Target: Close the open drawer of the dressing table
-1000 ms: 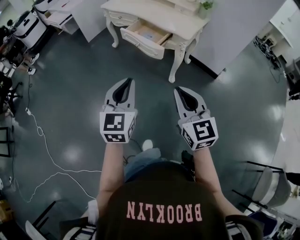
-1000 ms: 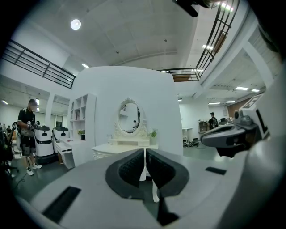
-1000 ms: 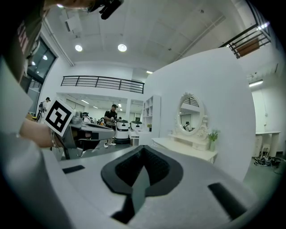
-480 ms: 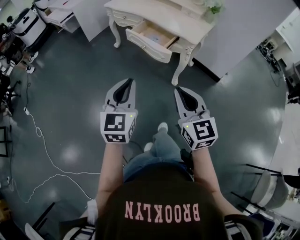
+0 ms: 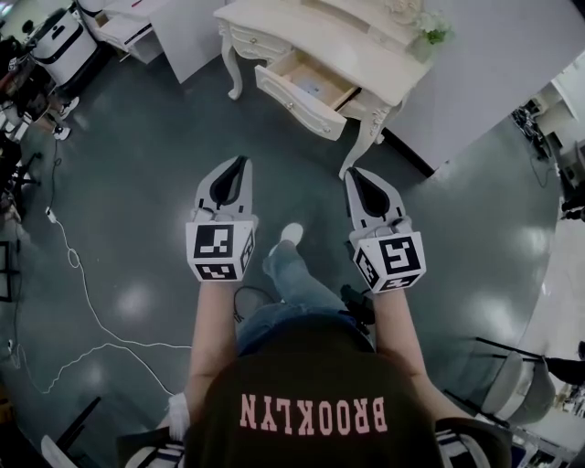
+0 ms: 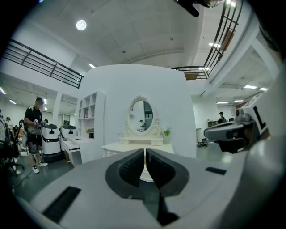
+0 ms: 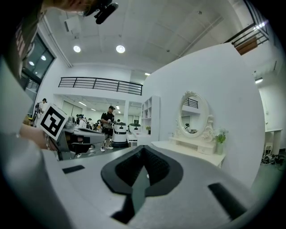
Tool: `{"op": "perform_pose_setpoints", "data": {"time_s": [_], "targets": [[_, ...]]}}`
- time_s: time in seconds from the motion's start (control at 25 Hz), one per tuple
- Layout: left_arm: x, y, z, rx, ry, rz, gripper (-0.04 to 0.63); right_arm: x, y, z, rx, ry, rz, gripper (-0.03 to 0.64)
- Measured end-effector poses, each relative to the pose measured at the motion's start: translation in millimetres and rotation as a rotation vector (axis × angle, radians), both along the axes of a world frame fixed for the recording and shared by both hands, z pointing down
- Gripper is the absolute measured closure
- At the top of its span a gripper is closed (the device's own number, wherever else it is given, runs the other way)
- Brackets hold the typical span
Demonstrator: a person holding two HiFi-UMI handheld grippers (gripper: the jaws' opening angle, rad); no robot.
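A cream dressing table point(image 5: 343, 32) stands against a white wall at the top of the head view, with its drawer point(image 5: 302, 90) pulled open toward me. An oval mirror point(image 6: 142, 115) sits on top of it. My left gripper point(image 5: 239, 164) is shut and empty, held over the floor short of the drawer. To its right, my right gripper point(image 5: 355, 175) is also shut and empty, near the table's front right leg point(image 5: 356, 157). In the right gripper view the table point(image 7: 192, 150) lies ahead and to the right.
A white cable point(image 5: 78, 274) trails over the dark floor at left. Chairs point(image 5: 516, 388) stand at lower right. White wheeled machines point(image 5: 59, 41) and a white desk point(image 5: 123, 23) sit at upper left. People point(image 6: 35, 129) stand far off at left.
The dressing table has come nearer and shifted right in the head view as I walk toward it. Both grippers stay shut and side by side; one foot has stepped forward.
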State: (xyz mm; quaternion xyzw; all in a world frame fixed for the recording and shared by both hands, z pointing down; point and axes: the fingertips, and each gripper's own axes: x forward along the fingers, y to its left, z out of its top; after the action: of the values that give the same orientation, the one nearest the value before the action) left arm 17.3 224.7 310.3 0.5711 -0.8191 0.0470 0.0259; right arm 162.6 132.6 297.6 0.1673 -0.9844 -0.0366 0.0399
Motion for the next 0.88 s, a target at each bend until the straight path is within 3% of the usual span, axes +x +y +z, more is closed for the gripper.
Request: {"op": "perform_pose_setpoints", "data": {"time_s": [0.44,0.88], "targets": [[-79.7,-83.5,19.6,-0.050,0.019,0.042,0.581,-78.5,-75.7,20.5,-0.053,0.022,0.043,0.620],[-153.4,-200.6,35.0,-0.121,0.039,0.136,0.581,-136.9,-180.0,44.0,-0.137,0.036,0.176,0.620]]}}
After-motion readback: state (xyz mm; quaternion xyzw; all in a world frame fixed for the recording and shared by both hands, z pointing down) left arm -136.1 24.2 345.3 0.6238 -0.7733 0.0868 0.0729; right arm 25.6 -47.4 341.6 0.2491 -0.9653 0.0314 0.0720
